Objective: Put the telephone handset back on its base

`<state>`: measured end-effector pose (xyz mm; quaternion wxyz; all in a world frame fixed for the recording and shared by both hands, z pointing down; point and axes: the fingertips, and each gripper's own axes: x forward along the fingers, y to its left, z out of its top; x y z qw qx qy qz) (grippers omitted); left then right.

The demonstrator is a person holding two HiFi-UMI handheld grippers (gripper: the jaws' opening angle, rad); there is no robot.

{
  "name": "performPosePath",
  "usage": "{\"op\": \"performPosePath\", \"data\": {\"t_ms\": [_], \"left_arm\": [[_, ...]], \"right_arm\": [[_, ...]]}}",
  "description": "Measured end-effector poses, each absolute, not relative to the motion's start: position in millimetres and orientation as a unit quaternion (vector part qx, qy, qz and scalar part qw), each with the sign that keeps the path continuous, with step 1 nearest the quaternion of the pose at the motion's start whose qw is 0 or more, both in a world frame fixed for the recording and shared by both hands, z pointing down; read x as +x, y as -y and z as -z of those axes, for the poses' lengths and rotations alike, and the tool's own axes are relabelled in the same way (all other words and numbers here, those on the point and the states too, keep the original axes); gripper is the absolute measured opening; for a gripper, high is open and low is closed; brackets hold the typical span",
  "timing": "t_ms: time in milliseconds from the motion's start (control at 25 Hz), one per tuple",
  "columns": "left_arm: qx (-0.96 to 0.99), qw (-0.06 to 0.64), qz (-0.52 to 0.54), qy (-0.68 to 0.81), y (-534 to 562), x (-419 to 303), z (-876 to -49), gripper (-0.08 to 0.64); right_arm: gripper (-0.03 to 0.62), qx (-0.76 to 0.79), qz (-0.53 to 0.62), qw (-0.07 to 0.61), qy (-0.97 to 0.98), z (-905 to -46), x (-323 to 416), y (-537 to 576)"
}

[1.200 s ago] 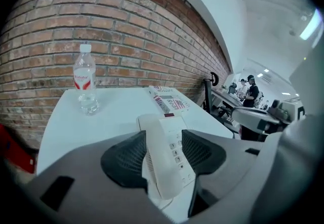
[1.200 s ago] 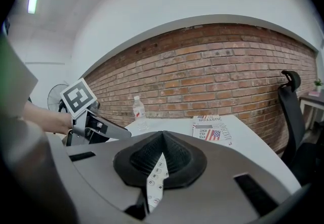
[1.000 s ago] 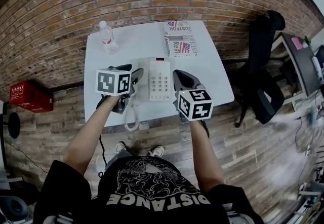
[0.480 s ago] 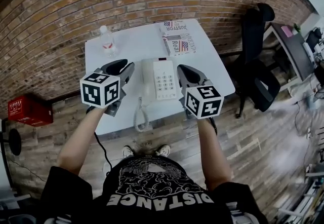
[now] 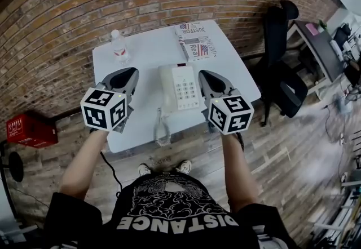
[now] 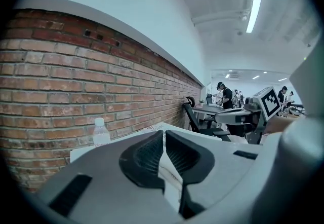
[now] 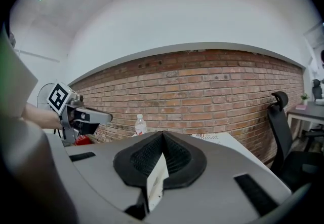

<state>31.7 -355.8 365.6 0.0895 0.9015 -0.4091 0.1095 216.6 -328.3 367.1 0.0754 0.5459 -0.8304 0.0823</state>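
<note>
The task looks as good as finished: the white, long plastic telephone handset (image 5: 164, 85) lies along the left side of the white push-button telephone base (image 5: 184, 89), seemingly seated in its cradle, with the white coiled cord (image 5: 162, 131) hanging off the near edge of the white rectangular worktop (image 5: 144, 53). The left tongs (image 5: 131, 73) hover just left of the telephone and clear of it. Their jaws have just been closing and now meet at the tips with nothing between them — only the worktop shows through the gap behind the tips. The right tongs (image 5: 205, 75) hover on the other side of the base, jaws likewise together and empty. So the step in hand is the retreat after the set-down. What remains, by my reading, is little — check that the handset sits flat at both ends, and if one end rides high, press it down gently with closed tips without snagging the cord.
</note>
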Motion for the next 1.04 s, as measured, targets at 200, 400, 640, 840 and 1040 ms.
{"op": "performPosePath", "data": {"t_ms": [200, 400, 640, 840, 1040], "left_arm": [[0.892, 0.077, -0.105, 0.432, 360.4, 19.6, -364.4, 0.014], [0.889, 0.071, -0.110, 0.439, 360.1, 16.5, -367.4, 0.012], [0.886, 0.072, -0.109, 0.446, 361.7, 17.2, -370.6, 0.011], [0.885, 0.079, -0.111, 0.446, 360.8, 20.3, -375.7, 0.011], [0.884, 0.085, -0.116, 0.446, 360.3, 21.8, -379.8, 0.011]], "right_arm": [[0.000, 0.548, -0.075, 0.080, 0.829, -366.8, 209.1, 327.9], [0.000, 0.548, -0.075, 0.083, 0.829, -369.1, 206.9, 327.1], [0.000, 0.550, -0.075, 0.086, 0.828, -370.8, 210.1, 328.3], [0.000, 0.549, -0.073, 0.086, 0.829, -368.3, 211.5, 329.6], [0.000, 0.547, -0.074, 0.087, 0.829, -369.4, 211.7, 329.1]]}}
